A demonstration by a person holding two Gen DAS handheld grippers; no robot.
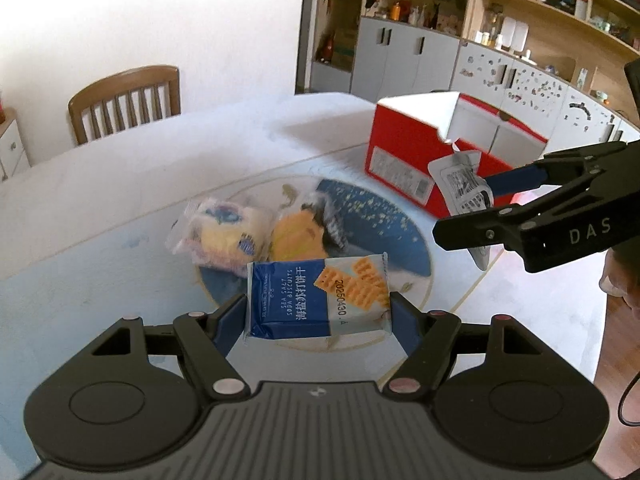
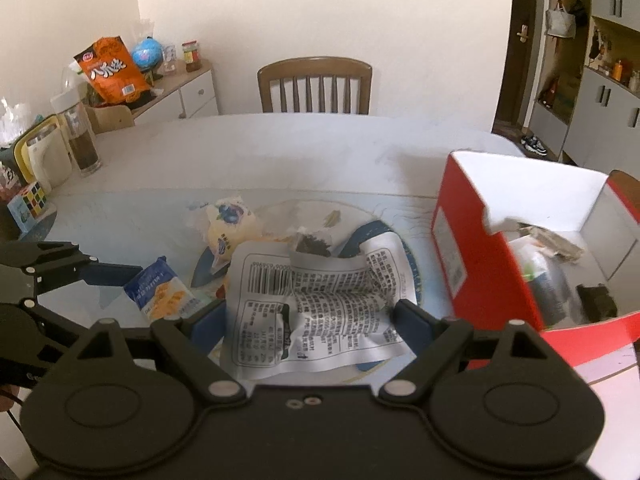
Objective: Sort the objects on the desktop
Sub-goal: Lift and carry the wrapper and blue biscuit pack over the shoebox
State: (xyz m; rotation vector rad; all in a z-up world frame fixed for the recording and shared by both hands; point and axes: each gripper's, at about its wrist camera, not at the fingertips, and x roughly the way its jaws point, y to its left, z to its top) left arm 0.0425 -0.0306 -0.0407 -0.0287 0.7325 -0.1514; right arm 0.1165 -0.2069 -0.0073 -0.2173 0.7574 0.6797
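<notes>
Gripping biscuit pack [image 1: 318,298] w/ left fingers [image 1: 404,320]; right fingers [image 2: 414,326] clamp silver pouch [image 2: 308,308].

A wooden chair [image 2: 315,85] stands behind the worktop; a clear bottle [image 2: 80,136] and a Rubik's cube [image 2: 33,199] sit at its left edge.

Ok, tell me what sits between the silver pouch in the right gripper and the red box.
Nothing: in the right wrist view only bare table shows between the silver pouch, clamped in the right gripper, and the red box.
</notes>
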